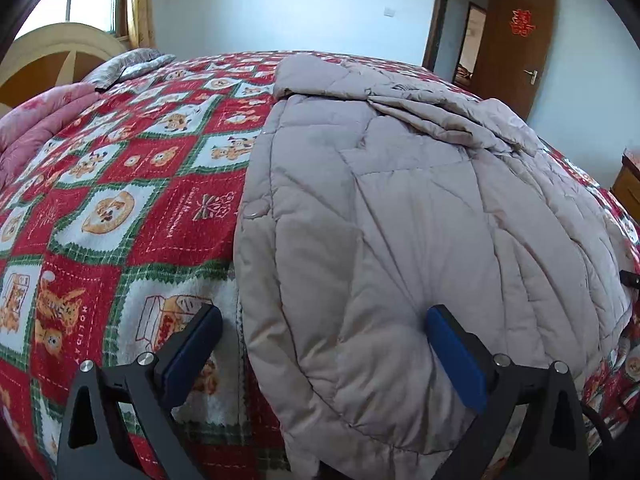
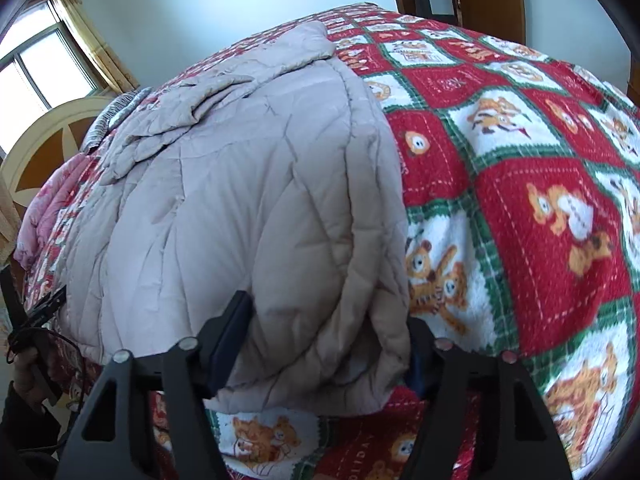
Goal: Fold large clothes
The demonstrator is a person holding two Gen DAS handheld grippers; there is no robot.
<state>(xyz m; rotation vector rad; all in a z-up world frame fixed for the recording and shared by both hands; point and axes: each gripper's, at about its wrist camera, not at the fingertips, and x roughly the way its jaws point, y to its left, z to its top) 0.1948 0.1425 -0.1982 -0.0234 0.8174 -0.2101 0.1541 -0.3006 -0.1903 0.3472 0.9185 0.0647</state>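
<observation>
Two claws over one bed. Padded coat [image 1: 392,208], pale grey-pink and quilted, lies lengthwise along the blanket [image 1: 132,208], red and green squares with bears. Its near hem hangs by the bed's near edge, close under both cameras.

My left claw [image 1: 320,344] stands spread wide: left finger over bare blanket, right finger's blue pad [image 1: 452,352] lying against the coat's surface near the hem. Nothing pinched between them.

My right claw [image 2: 328,344] straddles the coat's right-hand hem corner, where the fabric bunches into a thick roll. Left finger [image 2: 232,328] lies against that roll; the right finger is mostly hidden behind the fold. Whether the pads actually squeeze the cloth, I cannot tell.

Far end of the coat is rumpled, one sleeve folded across the body. Pink quilt [image 1: 36,120] and pillow [image 1: 128,62] sit by the headboard [image 1: 52,52]. Brown door [image 1: 516,44] stands open beyond the bed.
</observation>
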